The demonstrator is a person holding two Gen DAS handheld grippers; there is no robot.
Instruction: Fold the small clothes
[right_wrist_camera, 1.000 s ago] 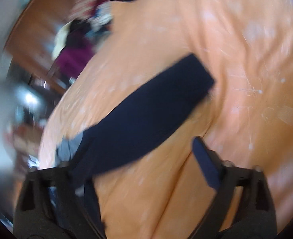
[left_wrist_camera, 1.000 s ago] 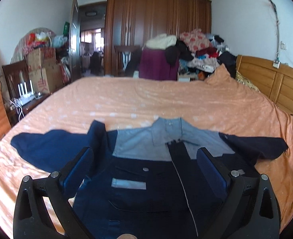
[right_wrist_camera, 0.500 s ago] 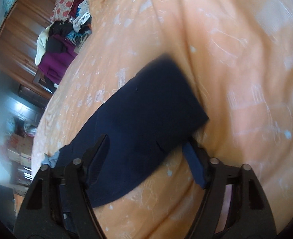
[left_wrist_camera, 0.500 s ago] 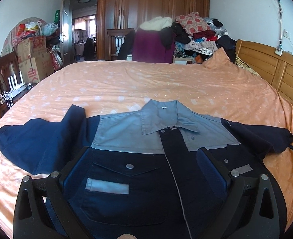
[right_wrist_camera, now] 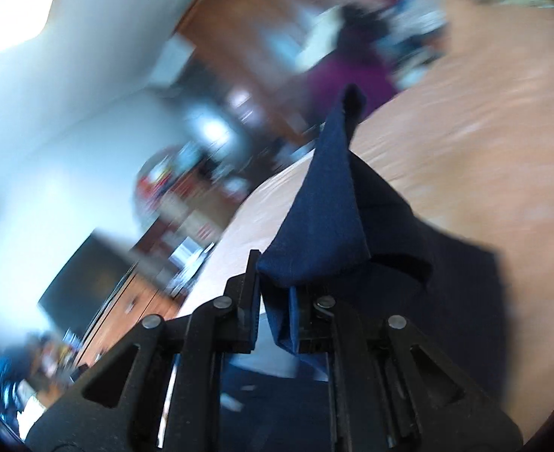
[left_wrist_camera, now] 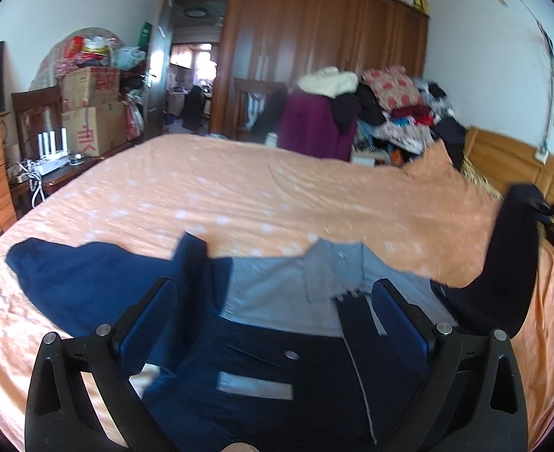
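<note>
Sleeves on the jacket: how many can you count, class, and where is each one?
2. One sleeve lies flat on the orange bed, on the picture's left; the other sleeve is lifted off it, pinched in the right claw.

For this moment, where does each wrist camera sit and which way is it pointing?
Left wrist: on the left gripper, looking level across the orange bed at the spread jacket and the wardrobe; its two open fingers frame the bottom.
Right wrist: on the right gripper, tilted and blurred, facing the room across the bed; its fingers are closed on the lifted sleeve.
Shared: the sleeve, the bed and the purple garment.
</note>
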